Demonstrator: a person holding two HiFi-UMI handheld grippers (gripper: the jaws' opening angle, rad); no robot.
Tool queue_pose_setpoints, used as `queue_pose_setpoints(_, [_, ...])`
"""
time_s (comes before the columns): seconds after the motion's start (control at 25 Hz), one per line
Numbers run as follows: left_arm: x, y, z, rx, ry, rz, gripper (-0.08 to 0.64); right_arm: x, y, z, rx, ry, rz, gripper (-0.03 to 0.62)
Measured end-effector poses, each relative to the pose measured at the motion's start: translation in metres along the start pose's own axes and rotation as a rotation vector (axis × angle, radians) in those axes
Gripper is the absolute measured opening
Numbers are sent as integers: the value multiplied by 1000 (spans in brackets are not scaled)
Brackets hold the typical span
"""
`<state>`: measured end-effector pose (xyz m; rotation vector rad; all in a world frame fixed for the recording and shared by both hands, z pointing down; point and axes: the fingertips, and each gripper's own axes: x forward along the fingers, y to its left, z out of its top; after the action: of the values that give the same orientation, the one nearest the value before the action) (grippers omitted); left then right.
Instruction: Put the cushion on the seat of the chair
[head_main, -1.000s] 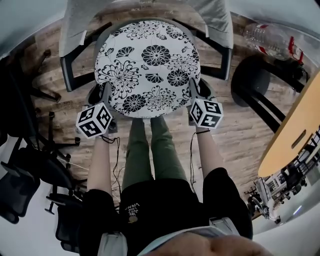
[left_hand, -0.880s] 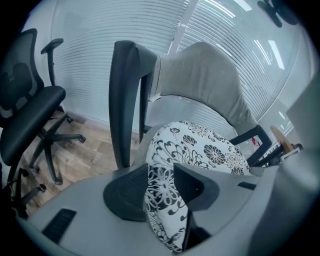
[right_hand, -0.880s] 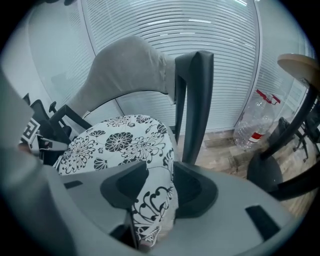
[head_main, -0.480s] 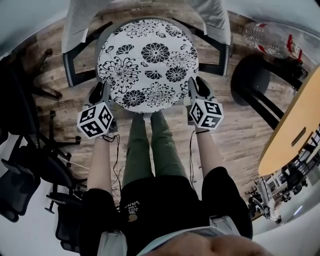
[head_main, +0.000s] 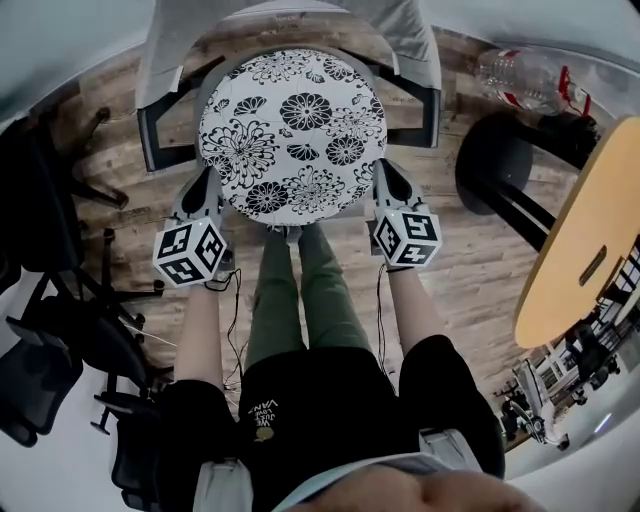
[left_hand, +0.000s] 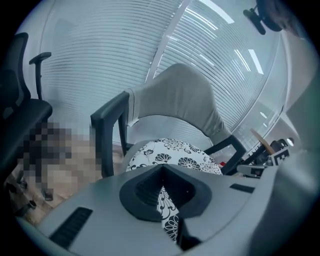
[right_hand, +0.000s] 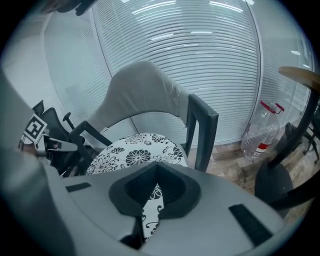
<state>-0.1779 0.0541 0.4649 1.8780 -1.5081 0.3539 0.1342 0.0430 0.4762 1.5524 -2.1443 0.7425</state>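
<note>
The round white cushion (head_main: 295, 130) with black flowers lies flat on the seat of the grey chair (head_main: 150, 130), which faces me. It also shows in the left gripper view (left_hand: 172, 152) and the right gripper view (right_hand: 135, 155). My left gripper (head_main: 210, 182) hangs just off the cushion's near left edge. My right gripper (head_main: 378, 172) hangs off its near right edge. Both are shut with nothing held; in each gripper view the jaws (left_hand: 161, 172) (right_hand: 156, 172) meet, and only a sliver of the cushion's pattern shows below them.
A large plastic water bottle (head_main: 525, 75) stands on the wooden floor at the right, beside the black foot (head_main: 500, 160) of a round wooden table (head_main: 590, 240). Black office chairs (head_main: 40, 340) crowd the left. The person's legs (head_main: 305, 290) stand just before the chair.
Both grippers, which sat at the cushion's near edges, have drawn back and up off it. The cushion stays flat on the seat.
</note>
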Motion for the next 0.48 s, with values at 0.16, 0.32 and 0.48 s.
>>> queue_pose_setpoints(0.16, [-15,-13,13,23,-25,-20,11,-13,6,10,-2,-17,9,17])
queue_pose_setpoints(0.32, [-31,-21,22,27,-45,-33,11,-27,13,21,-5,-34,12,17])
queue_pose_setpoints(0.48, [-45,-27,31,28,-62,-37,11,-40,18,35,-3,-60,12,17])
